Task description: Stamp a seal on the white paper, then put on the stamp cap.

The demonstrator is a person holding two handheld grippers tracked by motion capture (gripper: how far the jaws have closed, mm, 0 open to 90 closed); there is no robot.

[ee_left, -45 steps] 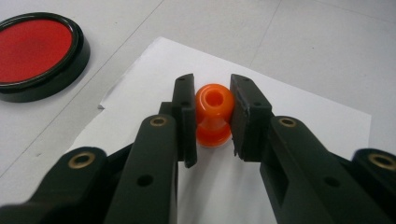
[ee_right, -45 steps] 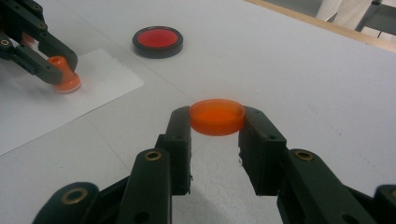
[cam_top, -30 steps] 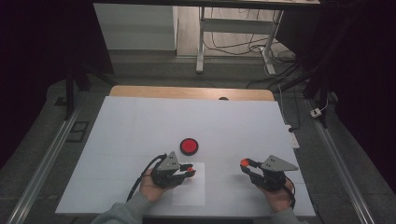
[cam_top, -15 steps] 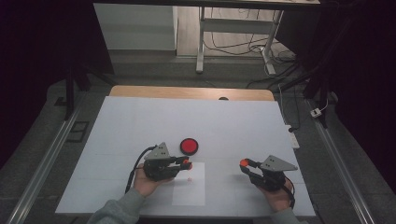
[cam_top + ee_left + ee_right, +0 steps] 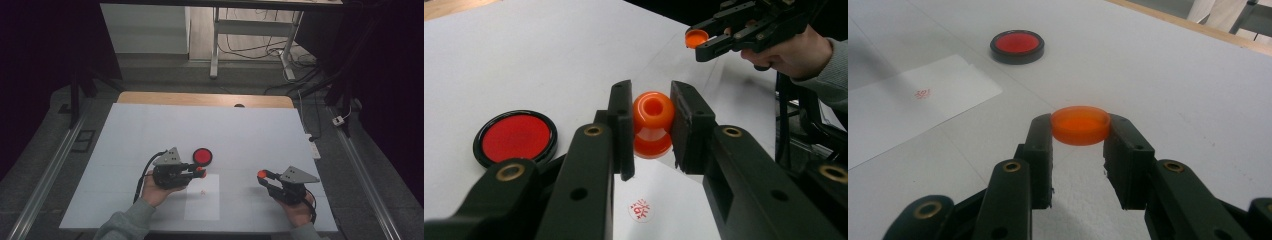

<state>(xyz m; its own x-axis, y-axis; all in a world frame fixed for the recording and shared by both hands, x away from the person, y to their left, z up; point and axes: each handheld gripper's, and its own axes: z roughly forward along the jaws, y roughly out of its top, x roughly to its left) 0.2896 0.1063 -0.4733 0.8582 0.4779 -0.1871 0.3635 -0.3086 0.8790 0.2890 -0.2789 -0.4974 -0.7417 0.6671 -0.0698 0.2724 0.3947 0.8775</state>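
The left gripper [image 5: 651,125] is pinching the orange stamp [image 5: 653,124] between narrowly parted fingers above the paper [image 5: 202,200] on the worktop [image 5: 150,130], while the right gripper [image 5: 1079,131] is clamping the orange cap [image 5: 1080,124] at the near right.

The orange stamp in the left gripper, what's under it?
Under the orange stamp lies a white paper with a small red stamped mark, and the stamp hangs above it in the left gripper. The stamp's printing face points down, so it is hidden.
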